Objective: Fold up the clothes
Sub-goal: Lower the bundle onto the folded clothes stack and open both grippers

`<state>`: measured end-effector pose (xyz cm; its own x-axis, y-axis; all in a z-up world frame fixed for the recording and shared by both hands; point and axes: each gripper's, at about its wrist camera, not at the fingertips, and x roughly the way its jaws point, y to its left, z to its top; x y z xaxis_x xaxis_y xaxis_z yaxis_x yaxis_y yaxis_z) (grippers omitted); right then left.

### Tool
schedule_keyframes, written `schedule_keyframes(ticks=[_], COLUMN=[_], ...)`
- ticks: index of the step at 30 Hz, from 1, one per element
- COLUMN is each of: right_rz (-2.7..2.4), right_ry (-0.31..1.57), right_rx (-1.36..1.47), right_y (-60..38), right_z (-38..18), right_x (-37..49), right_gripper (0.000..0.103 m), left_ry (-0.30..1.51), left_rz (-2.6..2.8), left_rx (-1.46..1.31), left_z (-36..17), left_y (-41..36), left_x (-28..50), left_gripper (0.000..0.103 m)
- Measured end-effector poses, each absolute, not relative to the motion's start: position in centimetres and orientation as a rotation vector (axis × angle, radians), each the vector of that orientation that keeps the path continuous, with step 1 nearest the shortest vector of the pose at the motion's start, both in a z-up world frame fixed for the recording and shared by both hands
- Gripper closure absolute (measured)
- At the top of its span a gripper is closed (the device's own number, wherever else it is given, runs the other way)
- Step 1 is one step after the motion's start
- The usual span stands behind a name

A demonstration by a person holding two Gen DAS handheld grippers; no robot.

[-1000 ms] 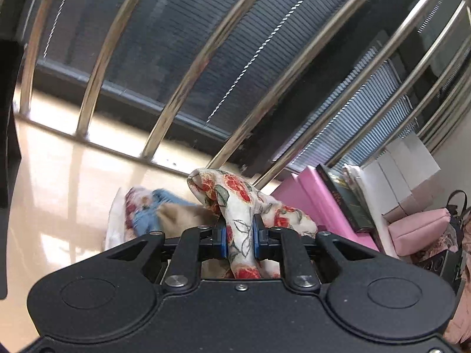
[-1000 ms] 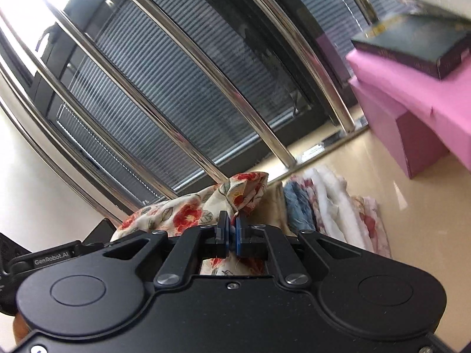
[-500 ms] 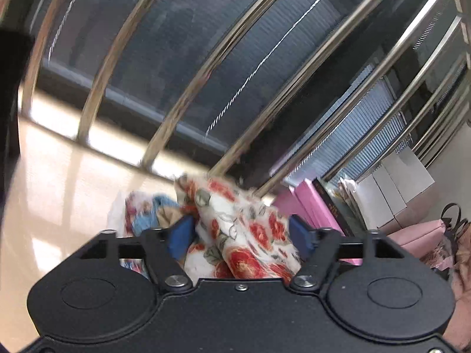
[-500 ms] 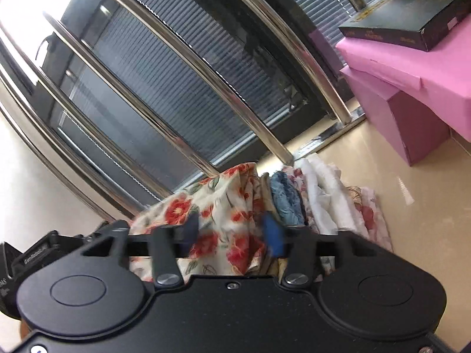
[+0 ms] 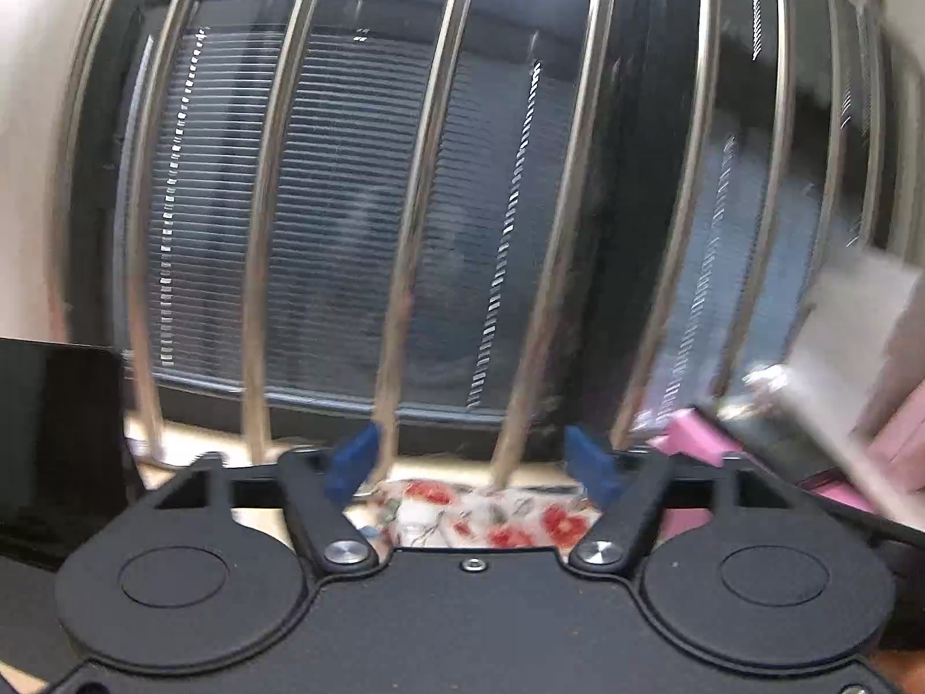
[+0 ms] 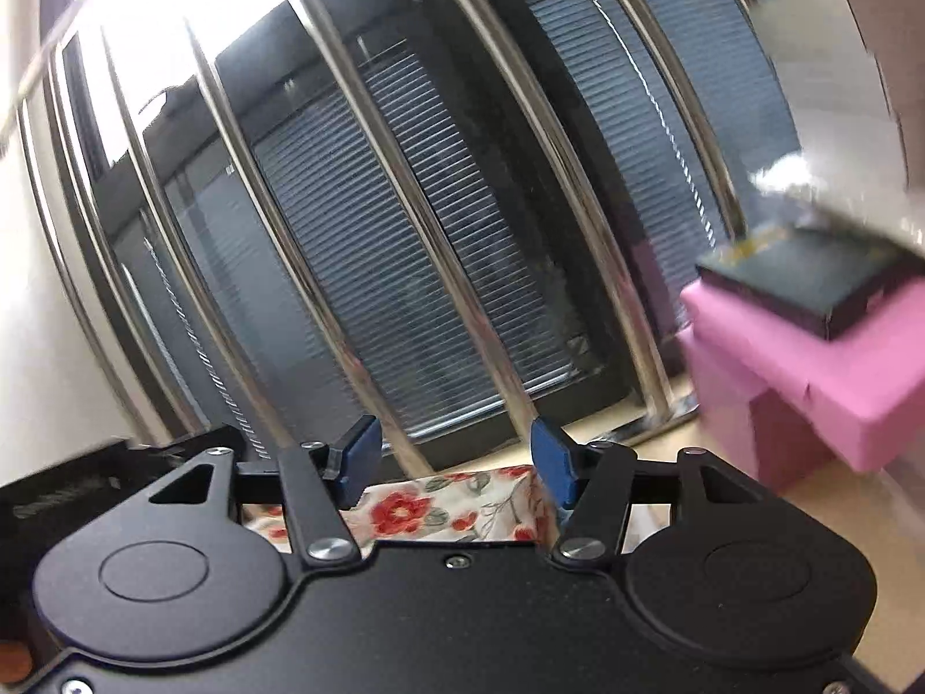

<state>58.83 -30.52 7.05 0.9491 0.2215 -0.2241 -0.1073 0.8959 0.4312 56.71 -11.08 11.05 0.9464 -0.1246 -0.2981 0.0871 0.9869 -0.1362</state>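
Both grippers are spread wide with nothing between the blue pads: the left gripper [image 5: 474, 462] and the right gripper [image 6: 457, 460] each hold empty air, and the floral garment [image 5: 491, 512] lies below and just behind the fingertips, a strip of red-flowered cloth showing at about 6 o'clock of each gap. In the right wrist view the same cloth [image 6: 457, 509] presents a fairly straight upper edge and a flat face, which suggests it is lying as a folded piece rather than a loose heap — though most of it is hidden under the gripper bodies, so how neat the fold is cannot be told. Judging by the empty jaws and the cloth lying apart from them, this garment looks finished or nearly so; what is left is probably a check of its edges and then any further clothes, none of which are visible here. Both views are motion-blurred and tilted up toward the steel bars [image 5: 416, 185] of the window. At 3 o'clock in the right view stands a pink box [image 6: 809, 381] with a dark book [image 6: 809, 283] on top, well apart from the cloth.
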Motion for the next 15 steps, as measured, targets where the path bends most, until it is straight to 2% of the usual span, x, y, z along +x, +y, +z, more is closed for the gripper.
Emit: schedule_keyframes(ticks=[1,2,3,4,10,15], right_rz=[0.154,0.135,0.121,0.118,0.115,0.105], right_ry=[0.276,0.278,0.279,0.278,0.305,0.353], right_rx=[0.396,0.363,0.328,0.298,0.218,0.225], right_y=[-29.9,-29.3,-28.8,-28.3,-26.3,-26.2], right_z=[7.0,7.0,6.8,6.6,4.4,2.0], right_x=[59.0,59.2,59.3,59.4,60.3,61.1], right_gripper=[0.056,0.062,0.074,0.076,0.084,0.085], left_ry=[0.321,0.334,0.347,0.36,0.388,0.396], left_rz=[-0.083,-0.069,-0.056,-0.044,-0.018,-0.035], left_rx=[-0.118,-0.122,-0.127,-0.131,-0.115,-0.095], left_z=[10.7,10.3,9.7,9.2,5.9,4.5], left_y=[-11.4,-11.4,-11.4,-11.3,-10.4,-9.6], left_x=[56.9,57.1,57.4,57.6,58.8,58.8], left_gripper=[0.066,0.07,0.075,0.079,0.081,0.081])
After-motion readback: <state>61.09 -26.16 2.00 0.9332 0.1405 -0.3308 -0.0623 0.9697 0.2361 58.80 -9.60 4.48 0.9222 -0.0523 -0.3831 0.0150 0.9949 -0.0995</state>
